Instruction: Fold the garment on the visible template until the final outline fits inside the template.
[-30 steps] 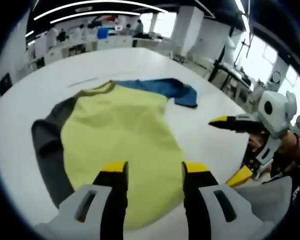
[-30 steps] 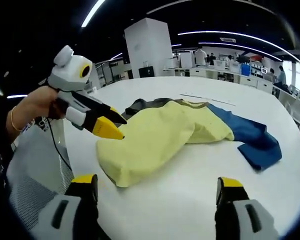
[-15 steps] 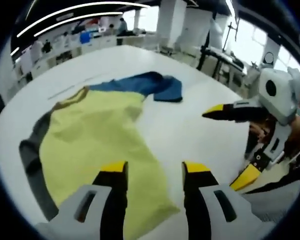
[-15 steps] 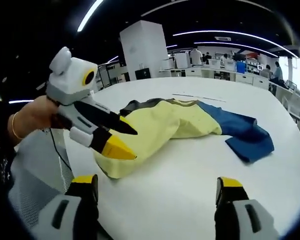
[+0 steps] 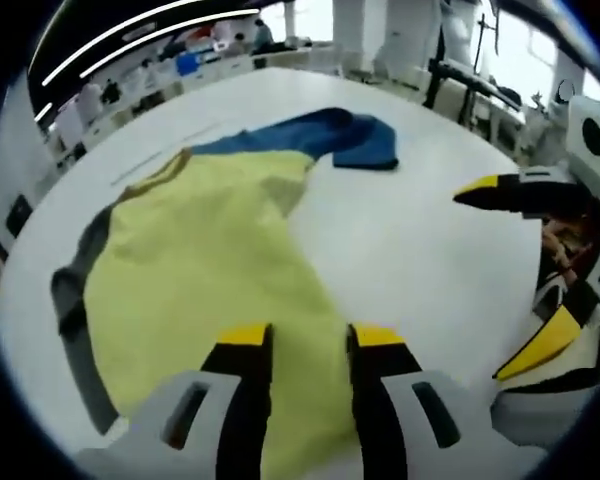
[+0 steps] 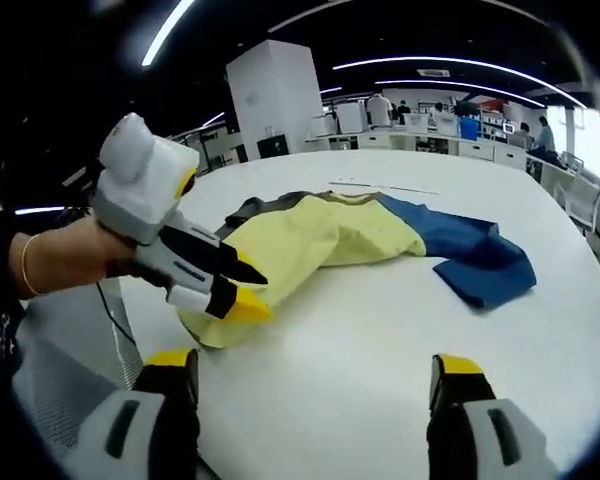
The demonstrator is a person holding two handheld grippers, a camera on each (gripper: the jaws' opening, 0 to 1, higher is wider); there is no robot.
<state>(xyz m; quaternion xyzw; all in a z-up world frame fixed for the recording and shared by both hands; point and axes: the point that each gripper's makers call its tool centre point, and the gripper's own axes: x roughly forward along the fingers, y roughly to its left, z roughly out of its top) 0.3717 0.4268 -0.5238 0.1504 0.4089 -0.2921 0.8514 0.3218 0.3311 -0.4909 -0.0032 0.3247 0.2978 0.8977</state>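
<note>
A garment with a yellow body [image 5: 210,250], a grey sleeve [image 5: 75,300] and a blue sleeve [image 5: 330,135] lies spread on the white table [image 5: 410,240]. My left gripper [image 5: 310,335] is low over the near hem, its jaws part-way closed, with yellow cloth in the gap. In the right gripper view the left gripper [image 6: 255,295] straddles the hem of the garment [image 6: 310,240]; the blue sleeve [image 6: 480,260] trails right. My right gripper [image 6: 315,365] stands wide open over bare table, clear of the cloth. The right gripper [image 5: 515,265] enters the left gripper view from the right.
A thin dark line [image 5: 170,150] marks the table beyond the collar. A hand with a bracelet [image 6: 70,260] holds the left gripper near the table's front edge. A white pillar [image 6: 275,100] and lab benches stand far behind.
The left gripper has dropped onto the garment's near hem and its jaws have narrowed around the cloth. The right gripper stays open over the bare table.
</note>
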